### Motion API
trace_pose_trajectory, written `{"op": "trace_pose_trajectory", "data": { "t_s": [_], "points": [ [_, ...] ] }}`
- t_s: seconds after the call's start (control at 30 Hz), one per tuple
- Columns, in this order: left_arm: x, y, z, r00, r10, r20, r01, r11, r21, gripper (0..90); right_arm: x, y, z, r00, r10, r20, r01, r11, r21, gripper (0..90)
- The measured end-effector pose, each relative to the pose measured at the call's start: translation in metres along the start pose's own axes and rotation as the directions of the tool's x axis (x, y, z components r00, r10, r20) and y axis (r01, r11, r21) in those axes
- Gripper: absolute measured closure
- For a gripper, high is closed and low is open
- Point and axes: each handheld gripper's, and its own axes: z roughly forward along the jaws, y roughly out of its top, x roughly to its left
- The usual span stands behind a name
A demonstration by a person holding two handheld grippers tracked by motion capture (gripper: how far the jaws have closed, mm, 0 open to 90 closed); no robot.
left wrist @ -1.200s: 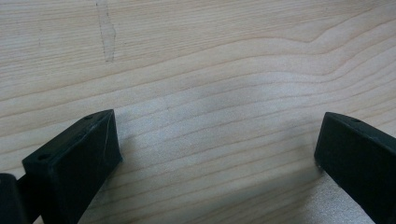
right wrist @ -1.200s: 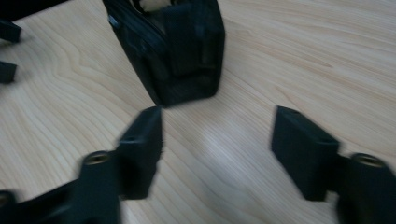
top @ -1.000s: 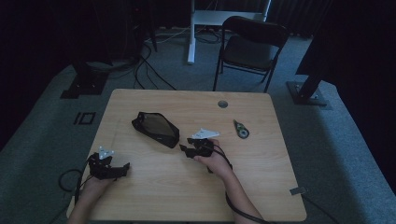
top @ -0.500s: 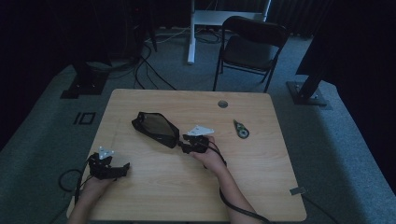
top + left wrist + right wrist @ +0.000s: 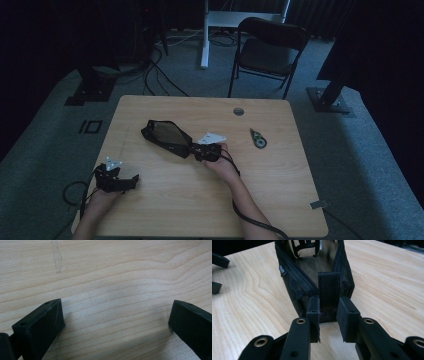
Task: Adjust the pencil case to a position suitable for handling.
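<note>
A black mesh zip pouch [image 5: 165, 136] lies open on the wooden table [image 5: 280, 200], left of centre. In the right gripper view the pouch [image 5: 312, 272] stretches away from me, with its black fabric end tab [image 5: 329, 287] running down between my jaws. My right gripper [image 5: 196, 150] sits at the pouch's near right end, and the right gripper [image 5: 328, 307] looks shut on that tab. My left gripper [image 5: 131, 181] rests near the table's front left corner. The left gripper [image 5: 117, 315] is open over bare wood, its jaws far apart.
A small dark tape-dispenser-like object [image 5: 258, 138] lies right of the pouch. A round cable grommet [image 5: 238, 111] sits near the table's far edge. A black folding chair [image 5: 270, 50] stands behind the table. Cables trail from both grippers off the front edge.
My right gripper has moved left and slightly away across the table to the pouch's end tab. The left gripper has stayed put.
</note>
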Motion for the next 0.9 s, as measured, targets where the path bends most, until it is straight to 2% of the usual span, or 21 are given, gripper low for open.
{"op": "trace_pose_trajectory", "data": {
  "t_s": [0.07, 0.27, 0.33, 0.67, 0.9],
  "points": [
    [0.0, 0.0, 0.0, 1.0, 0.0, 0.0, 0.0, 1.0, 0.0, 0.2, 0.001, 0.001, -0.001, 0.9999, -0.011, -0.001, 0.011, 1.0, 0.011, 73.1],
    [0.0, 0.0, 0.0, 1.0, 0.0, 0.0, 0.0, 1.0, 0.0, 0.2, -0.002, -0.001, -0.008, 0.9992, 0.037, 0.013, -0.037, 0.999, 0.013, 73.1],
    [0.0, 0.0, 0.0, 1.0, 0.002, 0.0, -0.002, 1.0, 0.001, 0.2, -0.003, -0.002, -0.009, 0.9992, 0.038, 0.013, -0.038, 0.999, 0.013, 73.0],
    [0.0, 0.0, 0.0, 1.0, 0.002, 0.0, -0.002, 1.0, 0.001, 0.2, -0.012, -0.015, -0.034, 0.9984, 0.032, 0.046, -0.033, 0.999, 0.023, 73.2],
    [0.0, 0.0, 0.0, 1.0, 0.003, 0.0, -0.003, 1.0, 0.001, 0.2, -0.023, -0.029, -0.055, 0.9952, 0.052, 0.083, -0.053, 0.998, 0.014, 73.2]
  ]
}}
